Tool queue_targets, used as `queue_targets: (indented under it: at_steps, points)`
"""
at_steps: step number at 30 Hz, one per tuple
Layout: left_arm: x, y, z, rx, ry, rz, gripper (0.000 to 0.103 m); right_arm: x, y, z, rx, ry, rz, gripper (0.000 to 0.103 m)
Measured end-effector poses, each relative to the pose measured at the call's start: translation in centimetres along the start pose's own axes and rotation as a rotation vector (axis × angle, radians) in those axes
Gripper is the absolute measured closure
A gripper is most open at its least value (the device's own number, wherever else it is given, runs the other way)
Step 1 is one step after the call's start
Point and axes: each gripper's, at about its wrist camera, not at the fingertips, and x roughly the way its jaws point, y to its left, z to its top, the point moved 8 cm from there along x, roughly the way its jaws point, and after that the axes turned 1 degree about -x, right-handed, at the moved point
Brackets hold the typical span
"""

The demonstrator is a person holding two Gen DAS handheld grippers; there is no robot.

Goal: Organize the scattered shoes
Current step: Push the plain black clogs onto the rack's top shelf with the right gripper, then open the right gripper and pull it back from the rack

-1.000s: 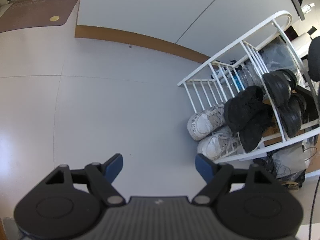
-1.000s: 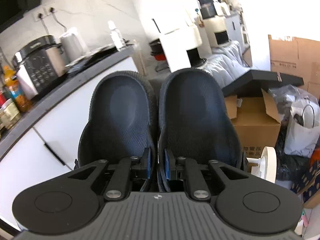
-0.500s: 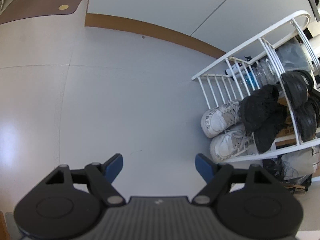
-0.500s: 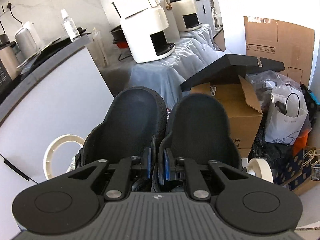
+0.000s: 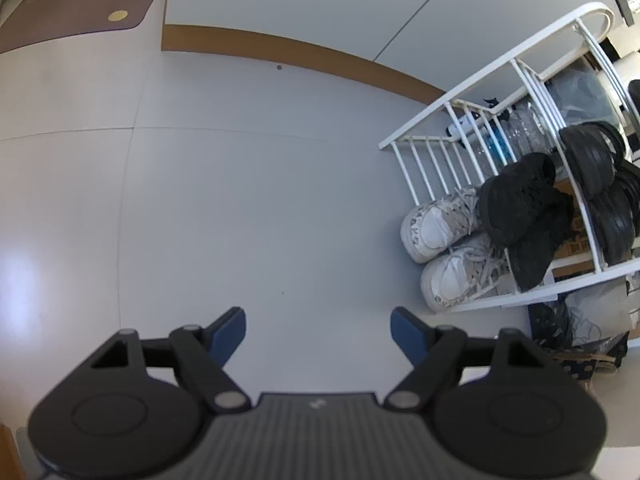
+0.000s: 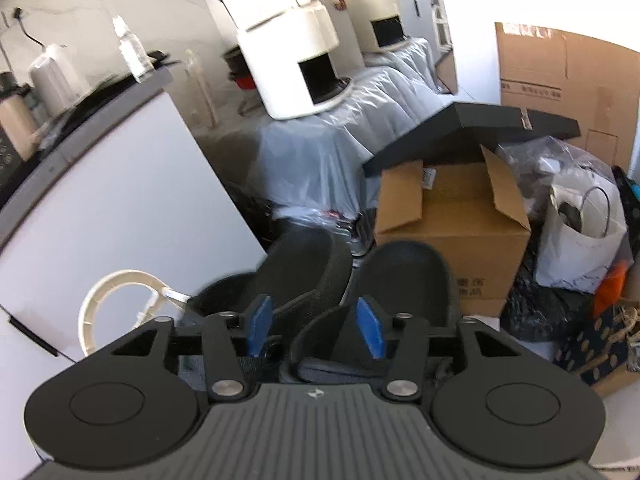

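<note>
On the white rack, two white sneakers, two black shoes

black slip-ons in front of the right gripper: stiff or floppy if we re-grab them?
The black slip-ons look moulded, soles up and holding their curve: probably stiff enough. Thick foam-like body suggests light. Leaning on the white rack, they might tip as the right gripper opens.
</note>
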Motion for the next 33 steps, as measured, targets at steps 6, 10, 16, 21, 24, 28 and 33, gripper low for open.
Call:
queue_targets:
  at_steps: [6,10,16,21,24,28,33]
  points:
    - [-0.6,-0.2,0.0,0.005,-0.012,-0.008,0.021,-2.0,-0.4,-0.2,-0.011,-0.009,0.034,0.031]
    - [-1.2,-0.5,-0.2,0.014,-0.022,-0.015,0.021,-3.3,-0.7,-0.6,-0.011,-0.007,0.045,0.028]
    - [-1.8,-0.4,-0.6,0.029,-0.028,-0.022,0.021,-6.1,-0.7,-1.1,-0.047,-0.029,0.094,0.020]
    - [-2.9,0.0,-0.7,0.019,-0.042,-0.043,0.021,-8.3,-1.0,-2.2,-0.062,-0.037,0.112,0.015]
    - [-4.0,0.1,-0.8,0.025,-0.064,-0.051,0.021,-9.5,-1.6,-2.9,-0.059,-0.036,0.111,0.015]
    - [-5.0,0.1,-1.0,0.031,-0.085,-0.056,0.021,-11.1,-2.0,-3.6,-0.074,-0.037,0.122,0.015]
    - [-6.3,-0.4,-1.2,0.033,-0.114,-0.071,0.021,-14.3,-2.7,-5.0,-0.110,-0.059,0.141,0.011]
